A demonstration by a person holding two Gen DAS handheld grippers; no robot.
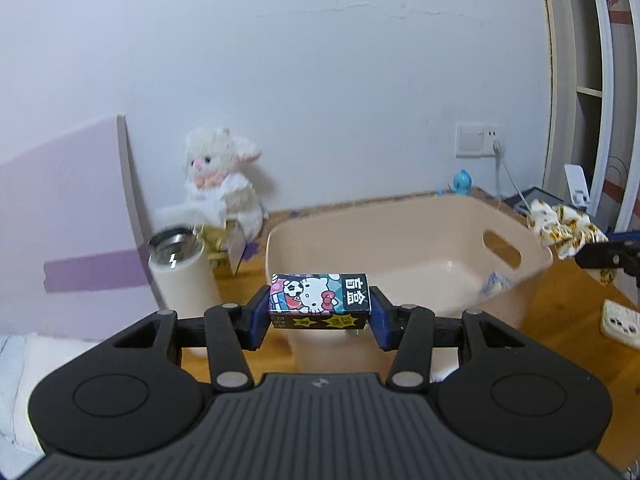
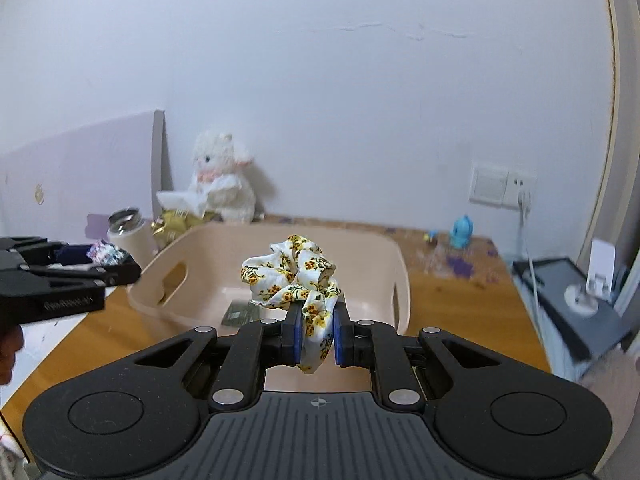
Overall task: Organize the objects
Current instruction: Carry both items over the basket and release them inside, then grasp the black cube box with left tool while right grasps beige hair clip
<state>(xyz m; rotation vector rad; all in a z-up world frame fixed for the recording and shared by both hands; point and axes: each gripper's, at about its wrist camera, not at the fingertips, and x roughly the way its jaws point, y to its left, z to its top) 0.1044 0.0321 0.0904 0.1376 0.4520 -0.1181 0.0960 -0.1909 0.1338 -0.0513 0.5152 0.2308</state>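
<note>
Left tongs (image 1: 320,312) pinch a small cartoon box (image 1: 319,296) by its ends, lengthwise between the blue pads, held over the near rim of the beige bin (image 1: 420,220). Right tongs (image 2: 316,334) are closed narrowly on a floral scrunchie (image 2: 292,276), also above the bin's near edge, right of the box. Something small lies on the bin's floor. On the wooden table (image 2: 460,304), a plush toy (image 1: 222,176) and a steel-lidded cup (image 1: 180,268) stand far left, and a blue figurine (image 2: 462,232) stands far right.
</note>
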